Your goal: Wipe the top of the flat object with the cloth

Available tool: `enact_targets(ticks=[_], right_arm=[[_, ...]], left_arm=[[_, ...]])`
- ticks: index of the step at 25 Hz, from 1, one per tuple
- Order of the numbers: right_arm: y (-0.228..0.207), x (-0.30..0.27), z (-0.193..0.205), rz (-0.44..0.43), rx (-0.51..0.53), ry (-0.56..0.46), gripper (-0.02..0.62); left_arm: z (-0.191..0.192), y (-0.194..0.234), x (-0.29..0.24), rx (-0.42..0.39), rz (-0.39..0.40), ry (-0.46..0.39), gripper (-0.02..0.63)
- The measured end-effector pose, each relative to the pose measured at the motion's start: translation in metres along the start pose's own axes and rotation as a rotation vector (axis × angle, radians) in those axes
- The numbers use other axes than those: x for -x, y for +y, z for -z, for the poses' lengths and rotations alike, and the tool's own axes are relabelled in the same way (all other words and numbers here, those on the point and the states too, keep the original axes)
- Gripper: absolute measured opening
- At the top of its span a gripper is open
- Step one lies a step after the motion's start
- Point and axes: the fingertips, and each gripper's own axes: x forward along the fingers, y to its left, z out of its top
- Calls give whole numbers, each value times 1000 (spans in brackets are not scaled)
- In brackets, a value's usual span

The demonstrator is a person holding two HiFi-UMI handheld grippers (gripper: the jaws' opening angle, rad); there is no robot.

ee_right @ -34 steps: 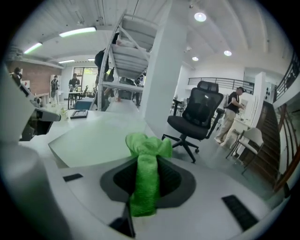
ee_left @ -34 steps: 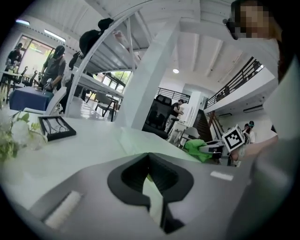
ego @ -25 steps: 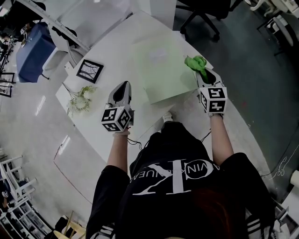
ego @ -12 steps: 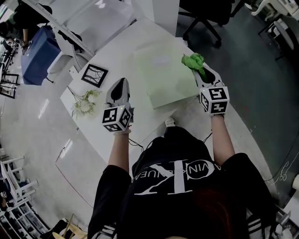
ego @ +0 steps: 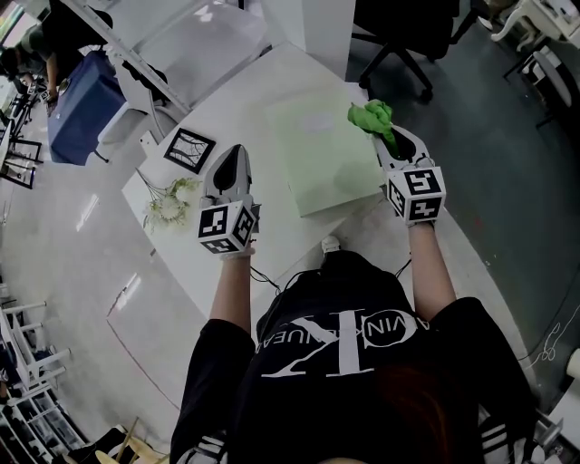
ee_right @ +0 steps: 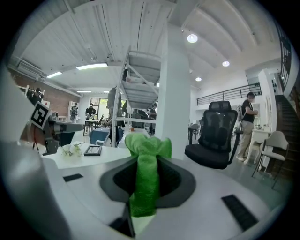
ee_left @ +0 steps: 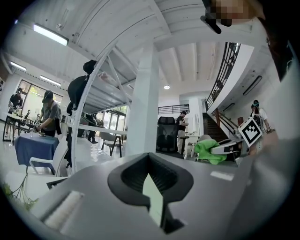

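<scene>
**Q:** How are the hands posed?

**A:** Seen from above, both forearms reach forward from a black shirt (ego: 335, 381); the left gripper (ego: 236, 159) points level above the near part of the white table (ego: 231, 95), its jaws pressed together with nothing between them; the right gripper (ego: 391, 138) tips slightly downward, its jaws clamped on a bright green cloth (ego: 370, 116) that bunches out past the tips

**Q:** Where is the flat object, and what surrounds it?

**A:** The pale green flat board (ego: 328, 154) lies on the table between the two grippers; the cloth shows at its far right edge, whether touching I cannot tell; left of the left gripper lie white flowers (ego: 168, 201) and a black picture frame (ego: 189, 150); beyond the table stand a black office chair (ego: 399, 27) and, far left, a blue-draped table (ego: 80, 100)
</scene>
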Motion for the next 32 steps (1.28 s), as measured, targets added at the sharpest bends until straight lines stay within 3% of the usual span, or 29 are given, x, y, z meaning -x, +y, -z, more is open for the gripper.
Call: enact_targets(ticks=[32], right_arm=[[-4,-4,-23,-18,26,-53,77]], left_arm=[[-28,20,6,-46,-90,-73,11]])
